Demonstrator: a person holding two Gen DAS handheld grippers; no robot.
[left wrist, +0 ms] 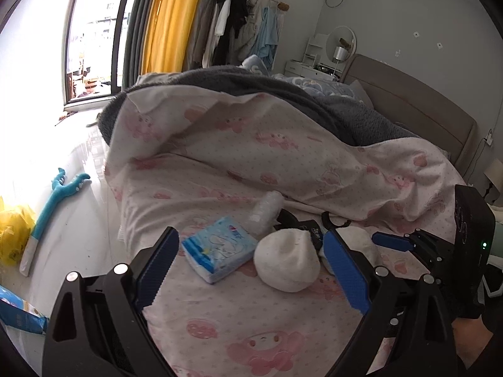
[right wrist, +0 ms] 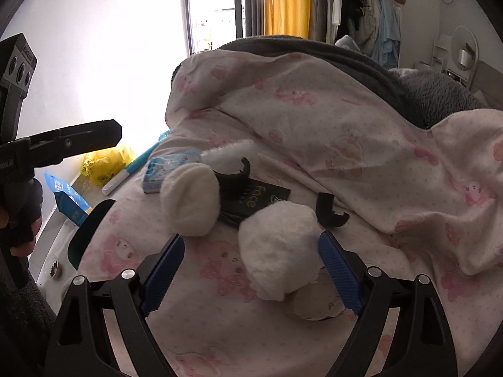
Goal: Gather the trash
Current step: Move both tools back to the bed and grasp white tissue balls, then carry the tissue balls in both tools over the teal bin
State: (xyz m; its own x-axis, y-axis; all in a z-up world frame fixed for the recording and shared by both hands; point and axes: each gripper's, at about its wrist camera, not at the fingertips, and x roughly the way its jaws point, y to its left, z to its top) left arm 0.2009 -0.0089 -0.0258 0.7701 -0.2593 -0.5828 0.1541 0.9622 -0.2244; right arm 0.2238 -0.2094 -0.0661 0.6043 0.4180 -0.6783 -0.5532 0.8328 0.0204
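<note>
A pink bedsheet [left wrist: 251, 163] covers the bed. A yellow curtain [left wrist: 169, 22] hangs at eleven o'clock. A blue toy [left wrist: 53, 201] lies at nine o'clock.

I am looking into a bedroom washed by strong daylight from a tall window [left wrist: 94, 31] on the left, its dark frame next to a grey curtain and a yellow curtain [left wrist: 169, 22]. The floor [left wrist: 72, 169] is pale and glossy, glaring where the light falls. A bed fills the middle, covered by a white sheet with pink cartoon prints [left wrist: 239, 157] and a dark grey blanket [left wrist: 251, 84] piled behind it, against a padded brown headboard [left wrist: 418, 106]. Beyond, clothes hang on a rack [left wrist: 242, 15] by the grey wall [left wrist: 408, 9], with a round mirror [left wrist: 341, 42] over a small white table.
</note>
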